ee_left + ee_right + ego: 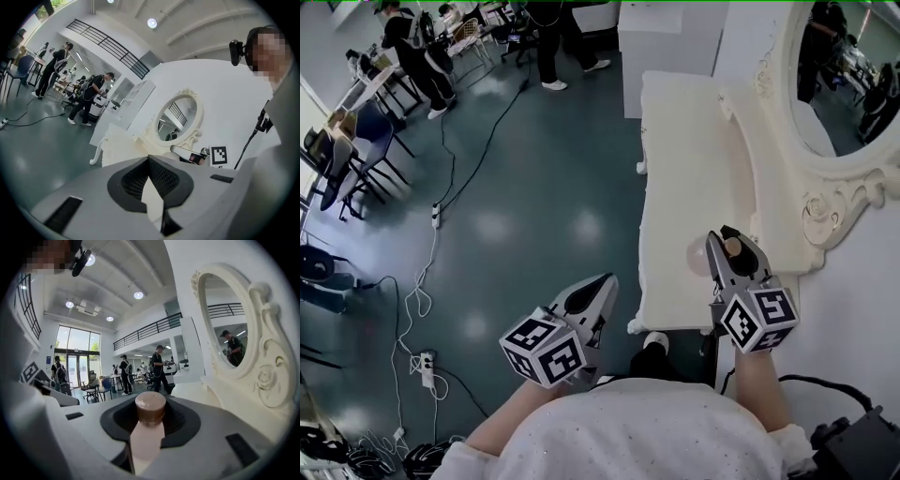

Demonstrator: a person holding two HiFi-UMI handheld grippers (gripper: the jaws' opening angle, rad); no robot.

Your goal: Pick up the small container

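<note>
- The right gripper (pixel 150 414) has its jaws clenched on the small container (pixel 150 406). It is a little piece with a brown cap, held above the near end of the white counter (pixel 684 159).
- The left gripper (pixel 152 187) has its jaws pressed together with nothing between them. It hangs over the floor, to the left of the counter and well apart from the container.
- The likeliest slip is that the grip seems to be taken high, around the cap. If so, a tilt or a jolt could let the container twist or drop onto the counter's near edge and from there to the floor.
- A cap that is only loosely seated could also come away from the body under its own weight.
- The ornate mirror (pixel 839 84) stands close on the right, so swinging the gripper that way could knock the container against the frame.
- The container's lower body is hard to make out. The right gripper view shows only a pale pinkish strip below the cap, and that may be the body or the gap between the jaws.
- In the head view a pale rounded patch sits just left of the right gripper. I cannot tell whether it belongs to the container or lies on the counter.
- The counter's far end is cut off.
</note>
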